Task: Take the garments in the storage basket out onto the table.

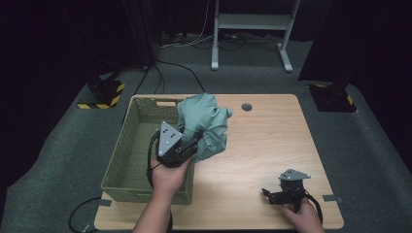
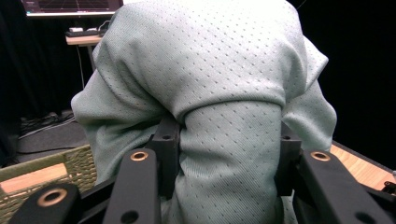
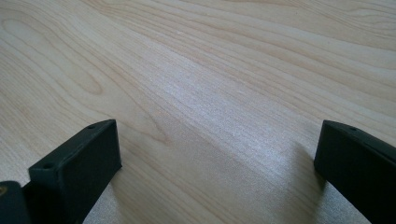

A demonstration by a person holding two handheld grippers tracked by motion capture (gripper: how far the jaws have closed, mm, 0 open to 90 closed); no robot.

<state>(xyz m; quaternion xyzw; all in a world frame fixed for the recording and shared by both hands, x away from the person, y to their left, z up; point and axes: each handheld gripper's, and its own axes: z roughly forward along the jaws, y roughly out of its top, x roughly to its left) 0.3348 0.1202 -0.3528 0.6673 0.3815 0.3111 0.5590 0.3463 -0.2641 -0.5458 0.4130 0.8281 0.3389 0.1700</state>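
A pale green garment (image 1: 204,124) hangs bunched in the air over the right rim of the woven green basket (image 1: 127,167). My left gripper (image 1: 187,145) is shut on the cloth, its jaws pressing a thick fold of the garment (image 2: 224,116) from both sides. The basket's wall (image 2: 46,170) lies below and to the left of that gripper. My right gripper (image 1: 271,194) rests low on the wooden table (image 1: 262,141) at the front right, open. Its two black fingers (image 3: 79,168) stand wide apart over bare wood with nothing between them.
The basket takes up the table's left side. A small round hole (image 1: 247,107) is in the tabletop near the back edge. A white stand (image 1: 252,29) and cables lie on the floor behind the table.
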